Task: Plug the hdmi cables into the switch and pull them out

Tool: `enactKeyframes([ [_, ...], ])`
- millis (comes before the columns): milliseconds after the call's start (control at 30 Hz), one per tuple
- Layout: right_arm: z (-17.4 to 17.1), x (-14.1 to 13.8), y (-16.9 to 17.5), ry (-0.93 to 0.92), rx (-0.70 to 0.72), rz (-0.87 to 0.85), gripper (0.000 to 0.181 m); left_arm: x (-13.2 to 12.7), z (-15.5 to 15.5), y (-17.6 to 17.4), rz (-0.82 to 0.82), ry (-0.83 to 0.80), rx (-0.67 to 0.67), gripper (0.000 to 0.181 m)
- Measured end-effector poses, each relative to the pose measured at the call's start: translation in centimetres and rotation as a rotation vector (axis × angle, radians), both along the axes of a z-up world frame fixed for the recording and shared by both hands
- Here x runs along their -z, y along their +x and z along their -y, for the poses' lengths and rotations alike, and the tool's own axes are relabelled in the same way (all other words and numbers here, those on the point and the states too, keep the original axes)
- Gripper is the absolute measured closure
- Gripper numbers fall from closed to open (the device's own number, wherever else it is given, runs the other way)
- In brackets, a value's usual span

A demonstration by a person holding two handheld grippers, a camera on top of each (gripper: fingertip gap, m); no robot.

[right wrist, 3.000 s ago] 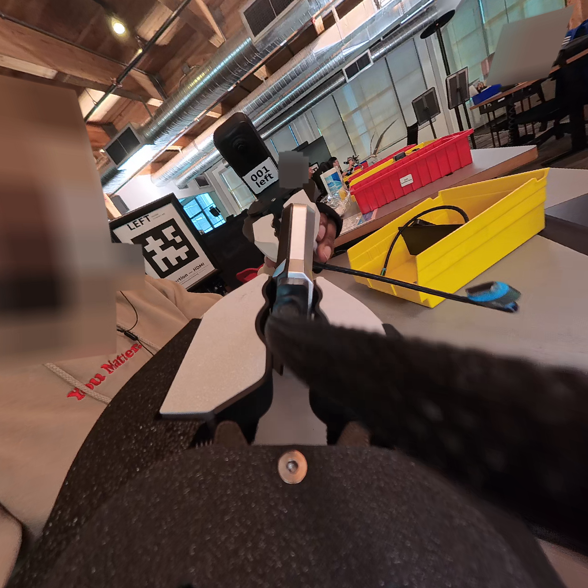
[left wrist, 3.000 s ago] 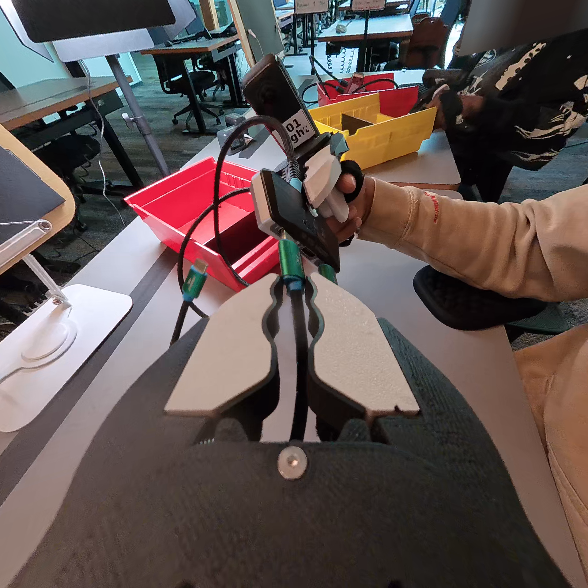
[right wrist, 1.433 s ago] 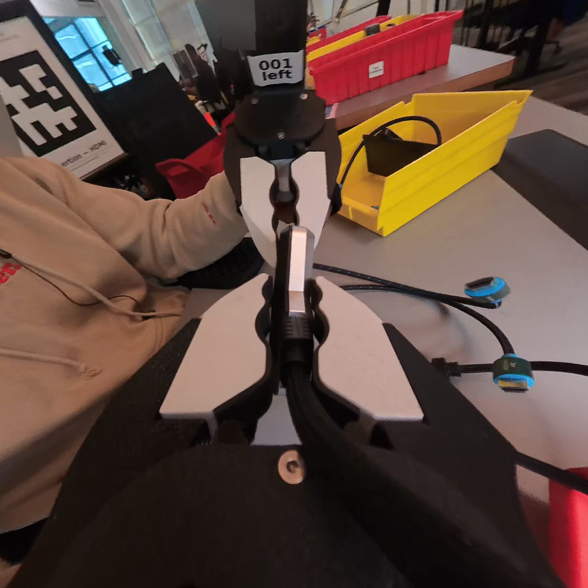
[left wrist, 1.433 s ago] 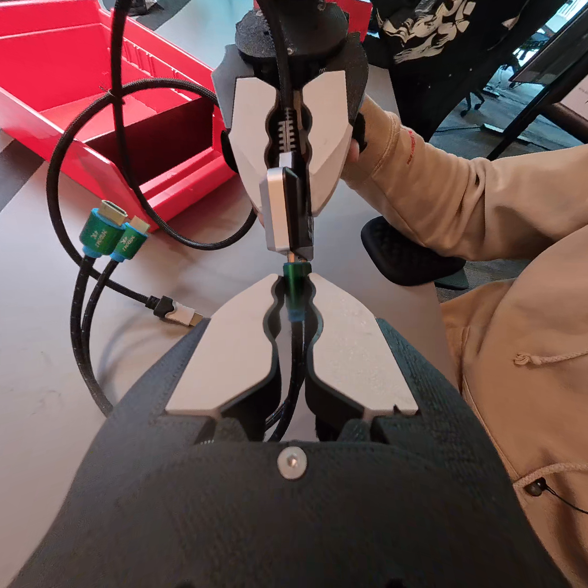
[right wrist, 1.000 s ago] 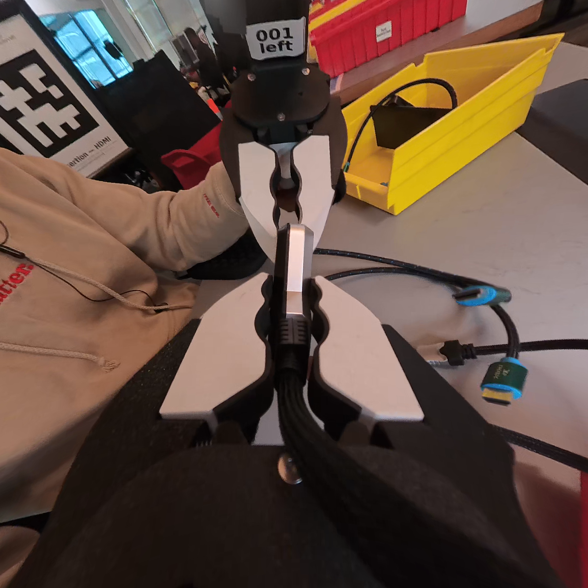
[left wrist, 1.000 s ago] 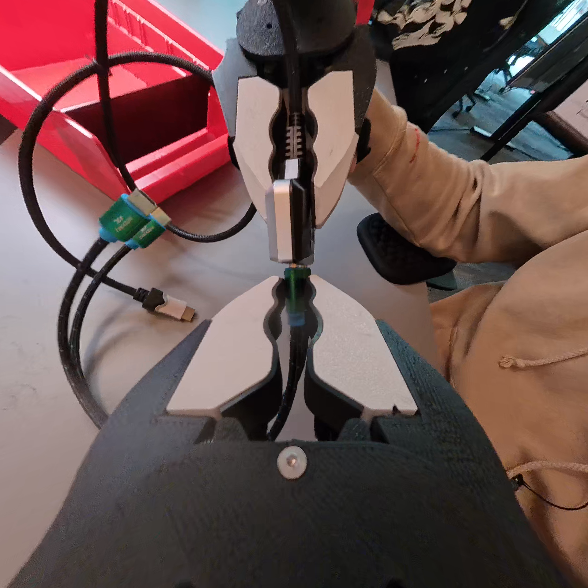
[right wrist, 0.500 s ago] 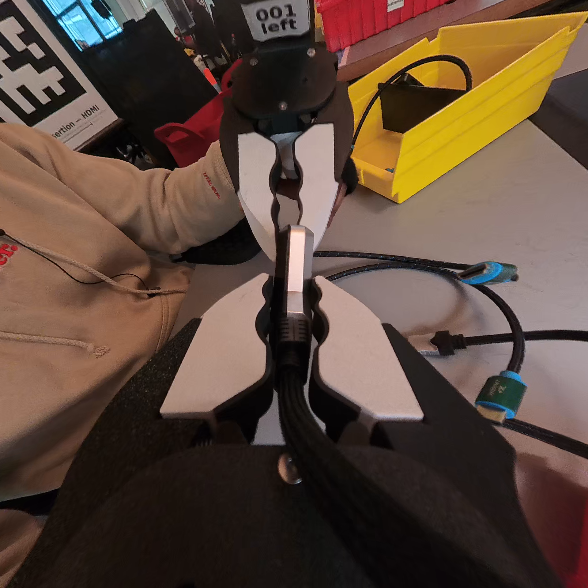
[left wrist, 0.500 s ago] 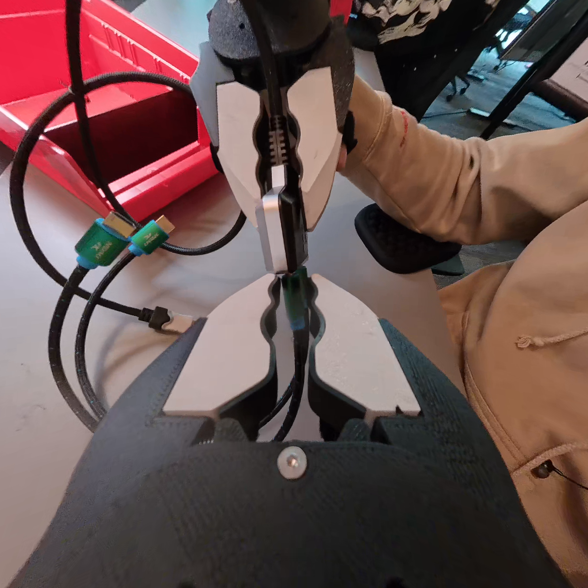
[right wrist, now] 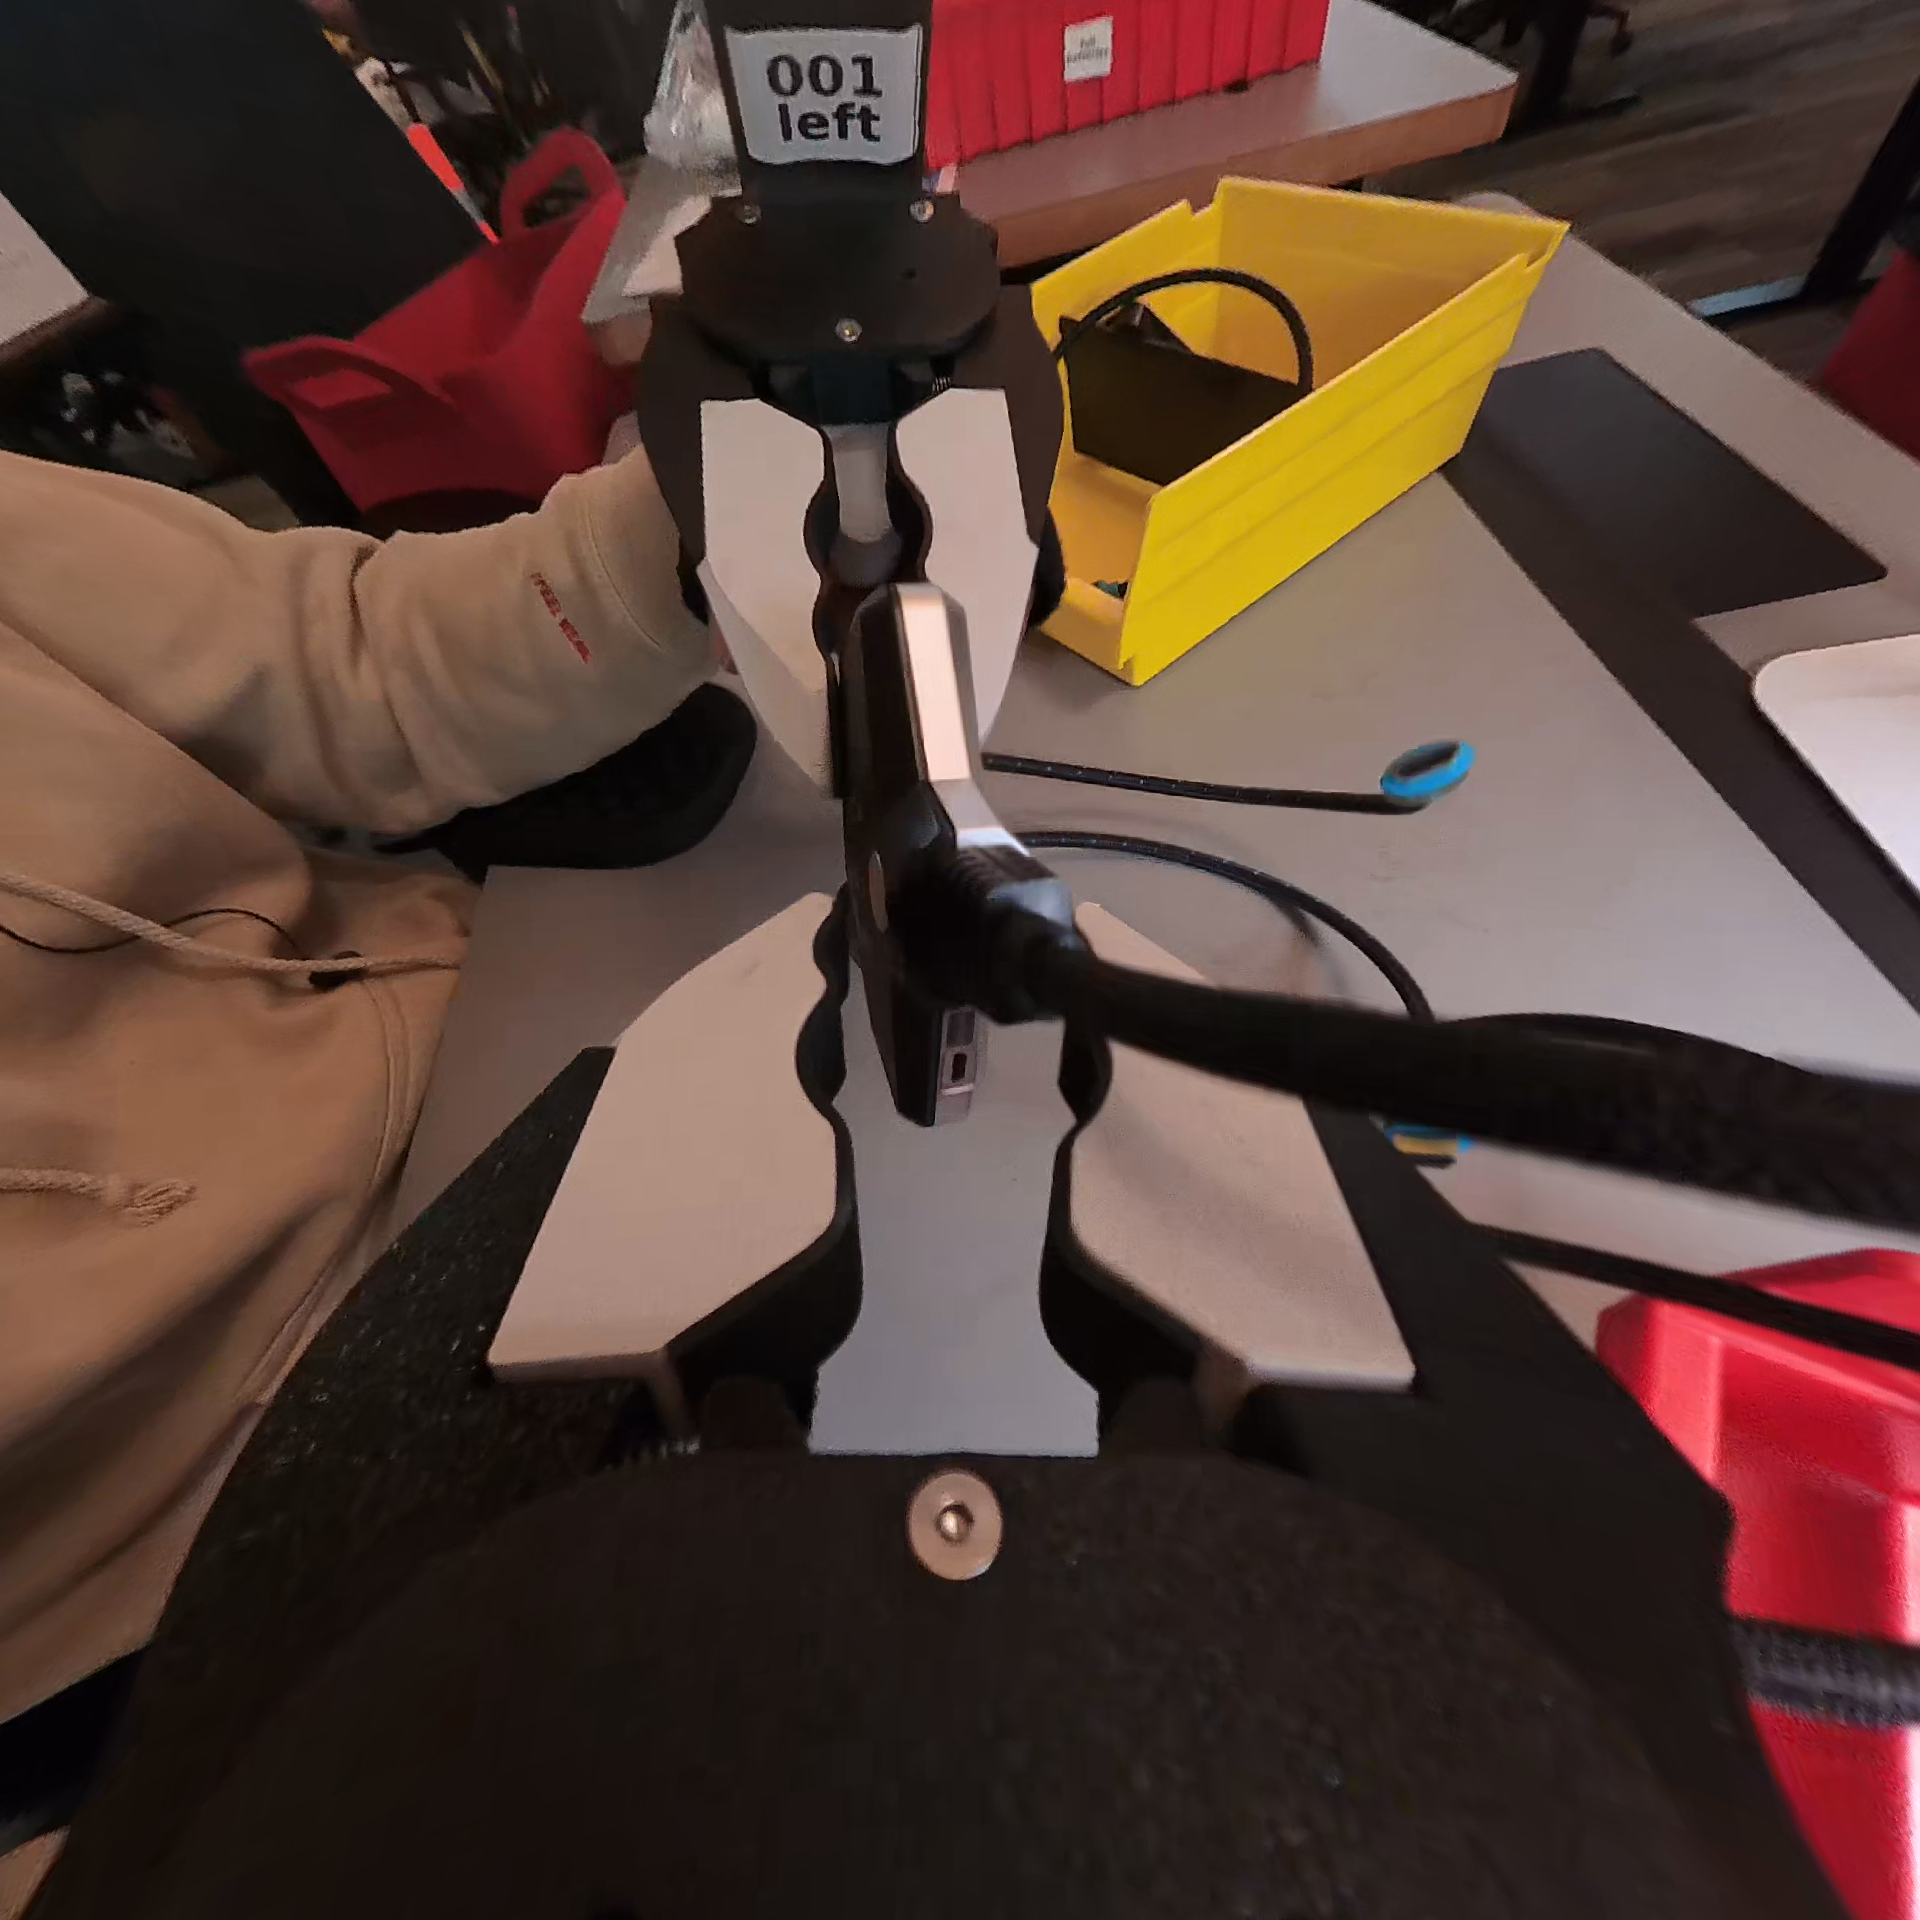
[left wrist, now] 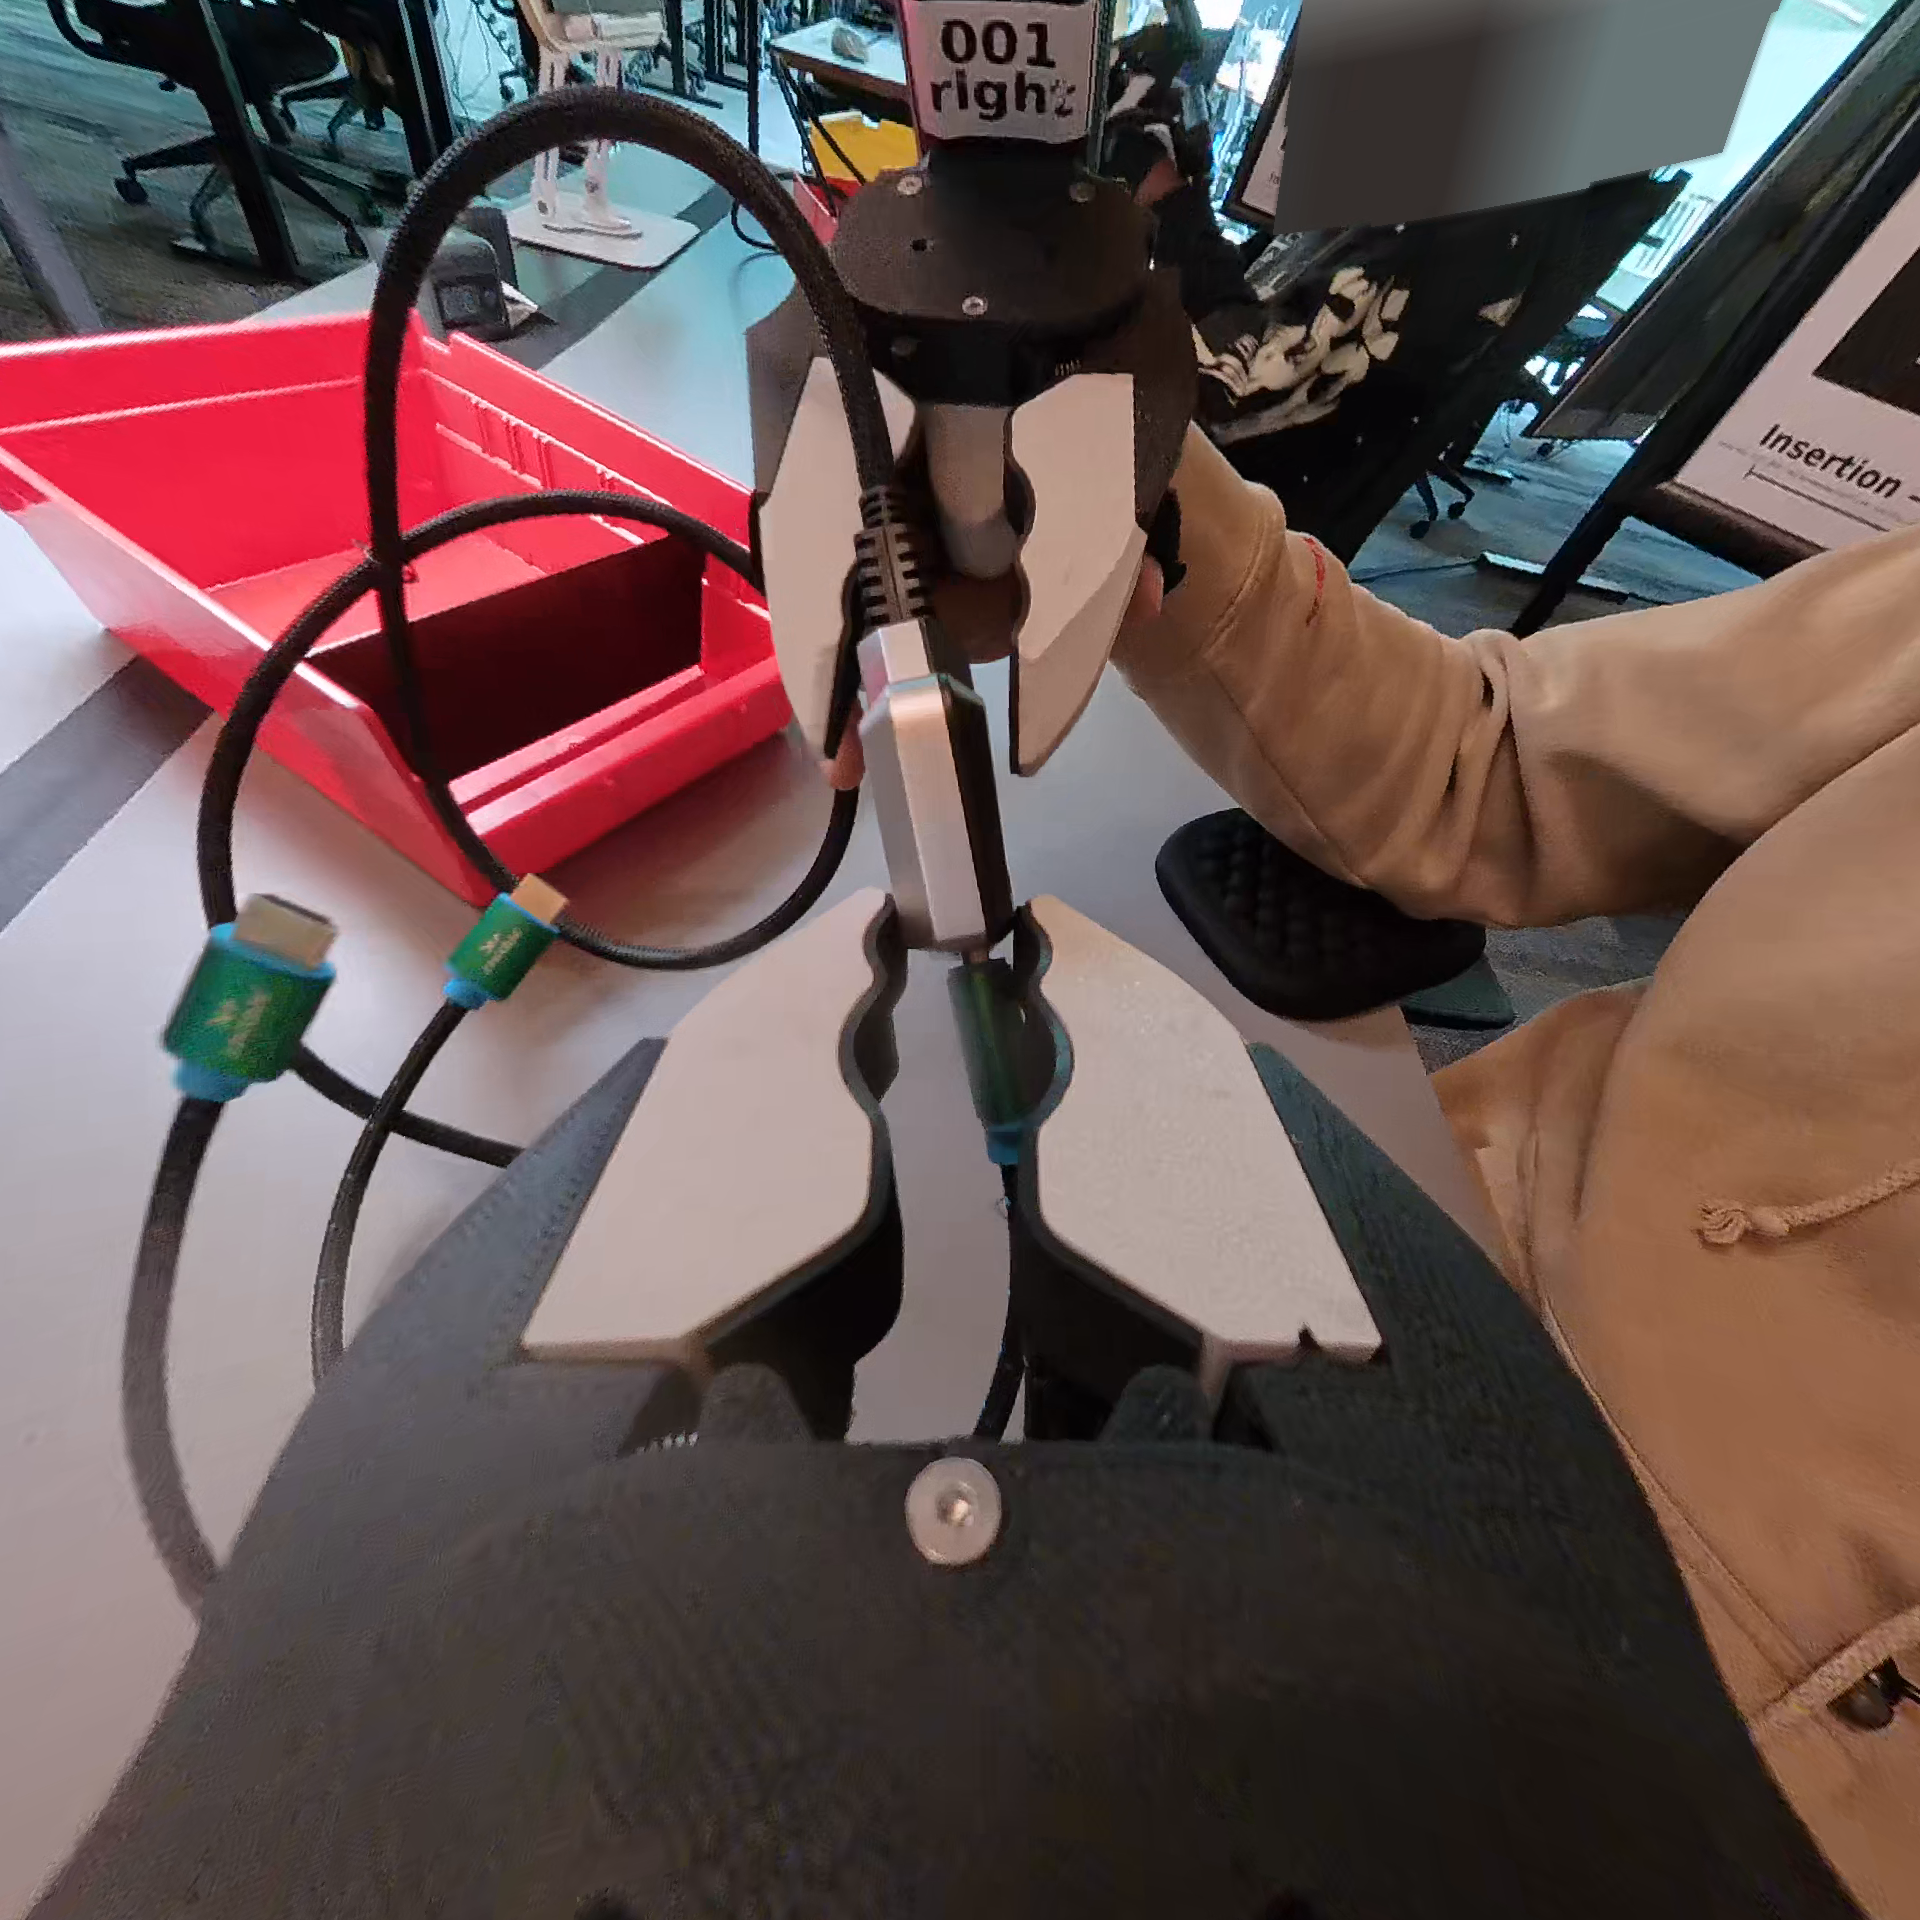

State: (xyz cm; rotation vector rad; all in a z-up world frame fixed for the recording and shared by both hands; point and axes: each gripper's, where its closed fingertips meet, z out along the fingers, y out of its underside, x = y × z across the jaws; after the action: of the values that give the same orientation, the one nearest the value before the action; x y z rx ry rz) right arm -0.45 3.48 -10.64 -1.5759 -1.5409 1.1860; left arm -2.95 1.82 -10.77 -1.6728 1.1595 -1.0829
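Observation:
The silver-and-black HDMI switch (left wrist: 920, 821) hangs in the air between my two grippers, which face each other tip to tip. A green HDMI plug (left wrist: 992, 1049) is in the switch's near end and lies against my left gripper's right finger. My left gripper (left wrist: 956, 914) is open, with a gap beside the plug. My right gripper (right wrist: 956, 925) is open wide. The switch (right wrist: 925, 707) stands tilted between its fingers and leans on the left one. The switch's thick black braided cable (right wrist: 1351, 1049) runs off to the right. Two loose green plugs (left wrist: 244, 1008) (left wrist: 499, 940) hang at the left.
A red bin (left wrist: 260, 468) sits on the grey table at the left of the left wrist view. A yellow bin (right wrist: 1351, 343) holding a black cable and box stands at the far right of the right wrist view, with a black mat (right wrist: 1642, 488) beside it. A person's beige sleeve (left wrist: 1455, 727) and a black wrist rest (left wrist: 1309, 925) are close by. My left and right fingertips are right by each other.
Both grippers' fingers have spread apart. The switch has tilted between the right gripper's fingers and its thick cable has swung out to the right.

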Motion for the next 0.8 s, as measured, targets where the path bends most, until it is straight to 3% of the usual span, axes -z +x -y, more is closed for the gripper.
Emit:
enactKeyframes([
  [167, 0.3, -1.4, 0.1, -0.013, -0.006, -0.056, 0.156, -1.2, 0.3, 0.1, 0.031, 0.055, -0.011, 0.159],
  [300, 1.3, -4.1, 0.9, 0.075, -0.018, -0.053, 0.157, -4.5, 0.5, -1.2, 0.060, 0.156, -0.103, 0.151],
  [433, 1.0, -6.7, 1.9, 0.186, -0.029, 0.100, 0.157, -8.5, 0.9, -4.5, 0.125, 0.248, -0.240, 0.151],
  [500, 0.7, -8.0, 2.5, 0.259, -0.047, 0.201, 0.157, -9.0, 1.6, -5.6, 0.145, 0.241, -0.274, 0.154],
  [600, -0.2, -10.5, 3.2, 0.344, -0.024, 0.321, 0.157, -6.7, 2.9, -6.3, 0.109, 0.214, -0.315, 0.154],
  [800, -2.9, -15.7, 4.7, 0.488, 0.088, 0.432, 0.157, 0.8, 5.3, -6.2, 0.044, 0.111, -0.395, 0.153],
])
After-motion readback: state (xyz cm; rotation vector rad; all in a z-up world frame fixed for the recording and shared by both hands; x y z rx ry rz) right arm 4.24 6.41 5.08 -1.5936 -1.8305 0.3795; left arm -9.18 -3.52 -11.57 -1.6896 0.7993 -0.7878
